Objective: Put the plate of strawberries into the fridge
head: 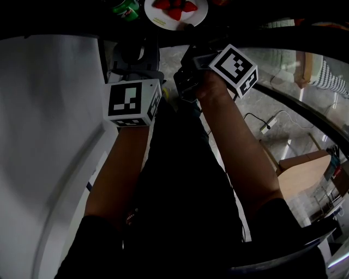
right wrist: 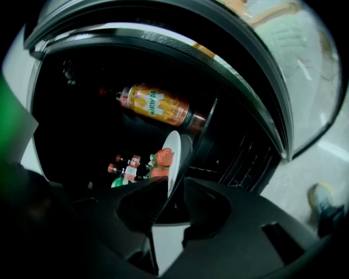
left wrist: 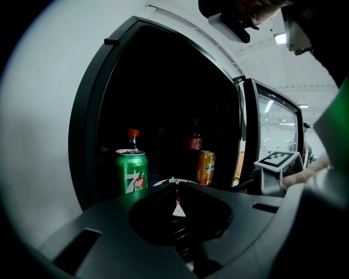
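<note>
At the left of the head view runs the white outer wall of the fridge (head: 54, 109). Its dark inside opens along the top edge, where the green soda can (head: 126, 8) stands at upper left. Your left tongs (left wrist: 177, 186) are pressed together on nothing. Upright as they are, they could not pinch a level rim, so I take them for a spare hand hovering near to steady things. Just past their tips, between that can and a small orange soda can (left wrist: 205, 168), lies the round white plate (head: 197, 16) with its red strawberries (head: 174, 10). It is already inside the fridge opening, but I cannot tell whether it bears on the shelf. Your right tongs (right wrist: 174, 185) are rolled on their side and clamp the plate's near rim, which is likely why it rides level. At the right, the glass fridge door (head: 294, 103) stands swung wide, leaving you room.
</note>
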### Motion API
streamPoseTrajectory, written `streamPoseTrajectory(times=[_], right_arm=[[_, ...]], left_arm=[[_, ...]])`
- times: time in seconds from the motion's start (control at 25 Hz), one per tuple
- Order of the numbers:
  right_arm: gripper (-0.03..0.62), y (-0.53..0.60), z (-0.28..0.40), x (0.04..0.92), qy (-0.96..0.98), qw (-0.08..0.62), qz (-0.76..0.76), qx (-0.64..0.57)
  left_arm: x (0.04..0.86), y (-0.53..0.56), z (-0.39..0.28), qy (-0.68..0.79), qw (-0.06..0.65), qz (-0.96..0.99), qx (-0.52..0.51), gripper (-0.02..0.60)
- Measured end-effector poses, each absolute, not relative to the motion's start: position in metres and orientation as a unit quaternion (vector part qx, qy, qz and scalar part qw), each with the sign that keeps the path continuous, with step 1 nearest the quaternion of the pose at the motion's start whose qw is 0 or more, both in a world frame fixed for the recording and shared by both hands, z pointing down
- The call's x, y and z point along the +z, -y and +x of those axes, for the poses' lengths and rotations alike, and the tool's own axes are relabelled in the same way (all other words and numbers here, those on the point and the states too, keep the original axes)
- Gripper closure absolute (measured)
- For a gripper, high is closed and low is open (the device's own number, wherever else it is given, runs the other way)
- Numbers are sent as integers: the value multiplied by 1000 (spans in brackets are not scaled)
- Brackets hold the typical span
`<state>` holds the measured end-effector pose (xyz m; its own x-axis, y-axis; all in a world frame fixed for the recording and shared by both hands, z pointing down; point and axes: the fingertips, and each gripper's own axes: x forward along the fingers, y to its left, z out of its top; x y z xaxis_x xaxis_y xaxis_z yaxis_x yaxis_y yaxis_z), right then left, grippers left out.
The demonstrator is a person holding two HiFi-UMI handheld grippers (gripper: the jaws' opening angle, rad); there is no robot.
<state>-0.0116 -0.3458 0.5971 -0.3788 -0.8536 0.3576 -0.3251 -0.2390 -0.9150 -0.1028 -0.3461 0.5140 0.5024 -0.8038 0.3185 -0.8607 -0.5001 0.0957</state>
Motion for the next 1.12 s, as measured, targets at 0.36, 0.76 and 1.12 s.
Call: streamPoseTrajectory(times=[0.36, 0.76, 1.12], right_arm=[[525, 342, -8, 577, -709, 50, -562, -422], [525, 334, -33, 572, -788, -144, -571, -180], [525, 335, -42, 582, -788, -167, -568, -167]], left_arm=[[517, 344, -103, 481, 109, 861, 124, 563], [518, 343, -103, 479, 99, 863, 127, 563], [520, 347, -108, 480, 96, 862, 130, 563]])
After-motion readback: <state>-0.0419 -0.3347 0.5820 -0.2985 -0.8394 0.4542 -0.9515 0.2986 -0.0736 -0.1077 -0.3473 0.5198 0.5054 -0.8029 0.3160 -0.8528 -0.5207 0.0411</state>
